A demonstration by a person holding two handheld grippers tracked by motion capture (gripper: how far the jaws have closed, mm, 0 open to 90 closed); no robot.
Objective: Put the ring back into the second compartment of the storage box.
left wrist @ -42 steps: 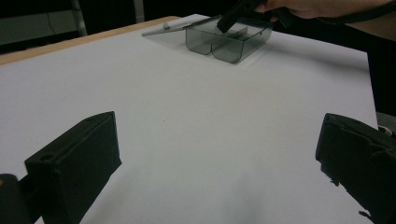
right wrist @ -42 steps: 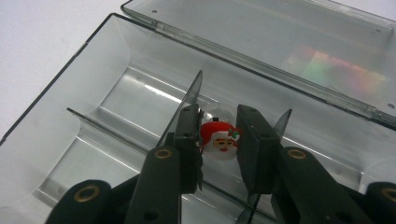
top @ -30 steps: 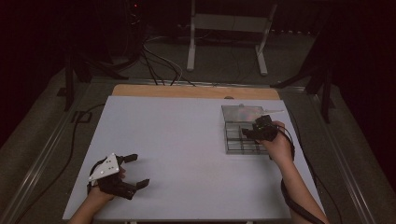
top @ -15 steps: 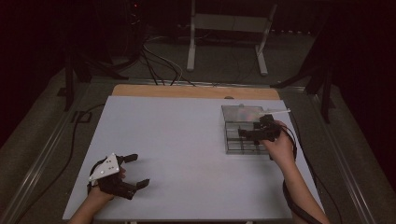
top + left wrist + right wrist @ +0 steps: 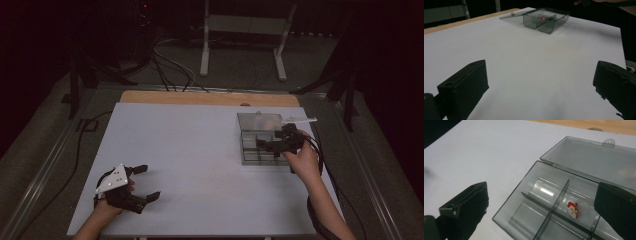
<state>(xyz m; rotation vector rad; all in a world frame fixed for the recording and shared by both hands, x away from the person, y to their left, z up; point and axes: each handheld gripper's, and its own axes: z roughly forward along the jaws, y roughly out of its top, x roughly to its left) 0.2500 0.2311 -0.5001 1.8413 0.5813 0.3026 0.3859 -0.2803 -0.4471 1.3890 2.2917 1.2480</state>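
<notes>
Now right gripper (image 5: 541, 202) jaws just opened wide above clear box (image 5: 544, 220); Santa charm (image 5: 573, 209) lies loose inside; left gripper (image 5: 142, 182) released, resting on table (image 5: 200, 165).

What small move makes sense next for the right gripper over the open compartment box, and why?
Probably lift the right gripper clear of the box. Its jaws have just been opening and stand wide with nothing between them, and the small Santa charm lies loose in a compartment, so the drop looks done. The lid lies open, perhaps to be shut next.
</notes>
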